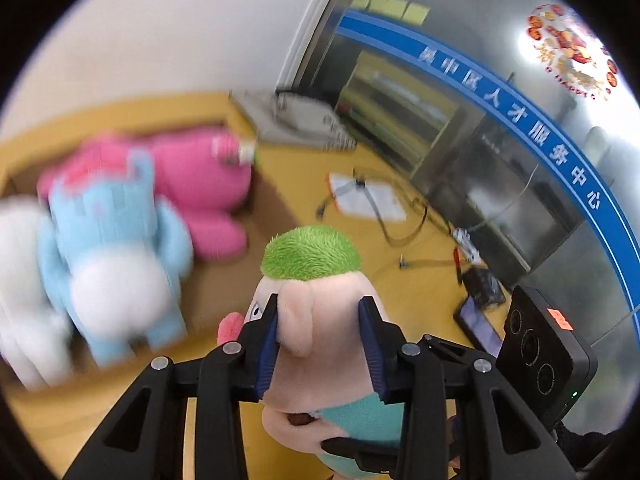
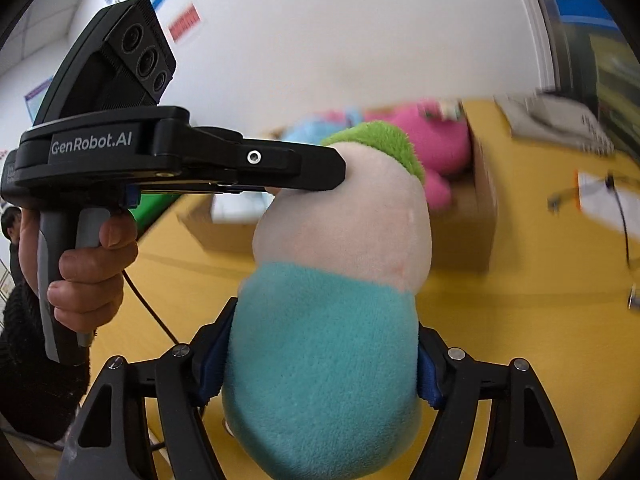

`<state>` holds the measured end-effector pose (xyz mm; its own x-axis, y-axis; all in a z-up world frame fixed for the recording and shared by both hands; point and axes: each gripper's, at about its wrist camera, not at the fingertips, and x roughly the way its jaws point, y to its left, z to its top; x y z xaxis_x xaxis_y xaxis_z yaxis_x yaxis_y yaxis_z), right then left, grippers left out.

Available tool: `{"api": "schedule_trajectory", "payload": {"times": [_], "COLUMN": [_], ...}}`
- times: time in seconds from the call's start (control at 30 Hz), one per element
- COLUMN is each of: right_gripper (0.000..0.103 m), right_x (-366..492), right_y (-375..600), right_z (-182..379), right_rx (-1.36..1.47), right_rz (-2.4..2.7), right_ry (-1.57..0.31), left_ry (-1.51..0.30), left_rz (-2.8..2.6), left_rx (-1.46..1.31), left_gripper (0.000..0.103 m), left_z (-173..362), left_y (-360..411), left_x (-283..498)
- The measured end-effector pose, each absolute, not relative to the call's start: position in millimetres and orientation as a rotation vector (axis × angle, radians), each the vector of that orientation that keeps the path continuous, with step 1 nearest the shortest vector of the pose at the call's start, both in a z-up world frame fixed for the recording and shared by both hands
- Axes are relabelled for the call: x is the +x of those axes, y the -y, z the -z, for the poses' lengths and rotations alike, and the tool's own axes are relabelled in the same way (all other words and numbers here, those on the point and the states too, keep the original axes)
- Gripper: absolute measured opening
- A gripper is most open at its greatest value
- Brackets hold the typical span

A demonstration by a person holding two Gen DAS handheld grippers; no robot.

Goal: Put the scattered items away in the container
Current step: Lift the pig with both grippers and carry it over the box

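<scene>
Closest in, both grippers clamp one soft toy: a pale-pink plush doll with green tufted hair and a teal body (image 2: pixel 320 340). Right gripper (image 2: pixel 320 376) squeezes the teal belly between its blue-padded fingers (image 2: pixel 210 364). Left gripper (image 1: pixel 318 344) pinches the head, with a blue pad (image 1: pixel 267 344) on either side of the face, just below the green hair. In the right wrist view the left tool comes in from the side, its tip pressed into the head, the person's hand (image 2: pixel 86 272) around the grip.

Doll held in the air above the yellow tabletop (image 2: pixel 520 340), not yet inside the brown cardboard box (image 2: pixel 480 216), which sits further back. Already in the box: a light-blue plush animal with a white belly (image 1: pixel 116 248), a bright-pink plush toy (image 1: pixel 204 184) and something white and fluffy (image 1: pixel 20 280) at the left edge, blurred.

Risks, as judged: two grips on one soft body mean that uneven motion could stretch or twist the doll. If one gripper opens late, the toy swings. The box looks fairly full, so the doll may perch on the others and roll out over the wall. Cables and papers (image 1: pixel 366 196) lie on the table beyond.
</scene>
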<state>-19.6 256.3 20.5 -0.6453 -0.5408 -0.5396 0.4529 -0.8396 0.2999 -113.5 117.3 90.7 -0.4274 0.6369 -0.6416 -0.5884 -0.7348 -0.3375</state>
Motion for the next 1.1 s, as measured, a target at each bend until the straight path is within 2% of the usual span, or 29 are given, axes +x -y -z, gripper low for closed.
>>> {"api": "schedule_trajectory", "payload": {"times": [0.13, 0.23, 0.4, 0.5, 0.57, 0.7, 0.8, 0.87, 0.9, 0.93, 0.97, 1.0, 1.1], "right_gripper": [0.079, 0.079, 0.080, 0.082, 0.084, 0.089, 0.091, 0.090, 0.086, 0.068, 0.042, 0.038, 0.038], "right_x": [-62.1, -115.4, -197.3, -219.4, -220.6, -212.8, -194.8, -188.7, -189.1, -190.6, -192.3, -196.3, -199.9], "right_y": [-257.5, -261.7, -269.8, -274.0, -275.8, -278.1, -286.0, -295.6, -297.2, -293.8, -287.0, -280.3, -290.4], "right_z": [-66.6, -80.6, -39.1, 4.2, 22.9, 11.7, -17.0, -32.0, -34.1, -31.2, -23.1, -6.8, 9.7], "right_rx": [0.705, 0.634, 0.760, 0.960, 1.069, 1.175, 1.146, 1.103, 1.105, 1.118, 1.146, 1.201, 1.204], "right_rz": [2.470, 2.466, 2.409, 2.365, 2.355, 2.385, 2.520, 2.517, 2.500, 2.493, 2.493, 2.490, 2.498], "right_ry": [0.158, 0.183, 0.315, 0.361, 0.328, 0.227, 0.077, 0.114, 0.137, 0.107, 0.038, -0.014, 0.102], "left_ry": [-0.017, -0.026, -0.043, -0.044, -0.061, -0.098, -0.136, -0.122, -0.108, -0.098, -0.097, -0.107, -0.162], "left_rz": [-2.264, -2.310, -2.293, -2.203, -2.172, -2.152, -2.143, -2.149, -2.146, -2.143, -2.139, -2.136, -2.163], "left_rx": [-0.877, -0.881, -1.102, -1.238, -1.231, -1.242, -1.233, -1.226, -1.225, -1.222, -1.217, -1.217, -1.200], "left_gripper": [0.036, 0.036, 0.037, 0.037, 0.040, 0.040, 0.041, 0.041, 0.041, 0.041, 0.041, 0.041, 0.042], "left_z": [-136.4, -141.4, -81.4, -30.4, -19.0, -9.5, -2.3, -0.4, 1.4, 3.6, 7.0, 10.5, 16.6], "left_y": [-122.2, -126.9, -150.9, -166.3, -173.0, -183.9, -193.0, -195.5, -196.4, -196.9, -197.4, -198.7, -204.4], "left_x": [-156.6, -208.6, -292.7, -314.1, -312.4, -309.4, -308.2, -309.3, -310.7, -312.0, -312.6, -312.5, -308.9]}}
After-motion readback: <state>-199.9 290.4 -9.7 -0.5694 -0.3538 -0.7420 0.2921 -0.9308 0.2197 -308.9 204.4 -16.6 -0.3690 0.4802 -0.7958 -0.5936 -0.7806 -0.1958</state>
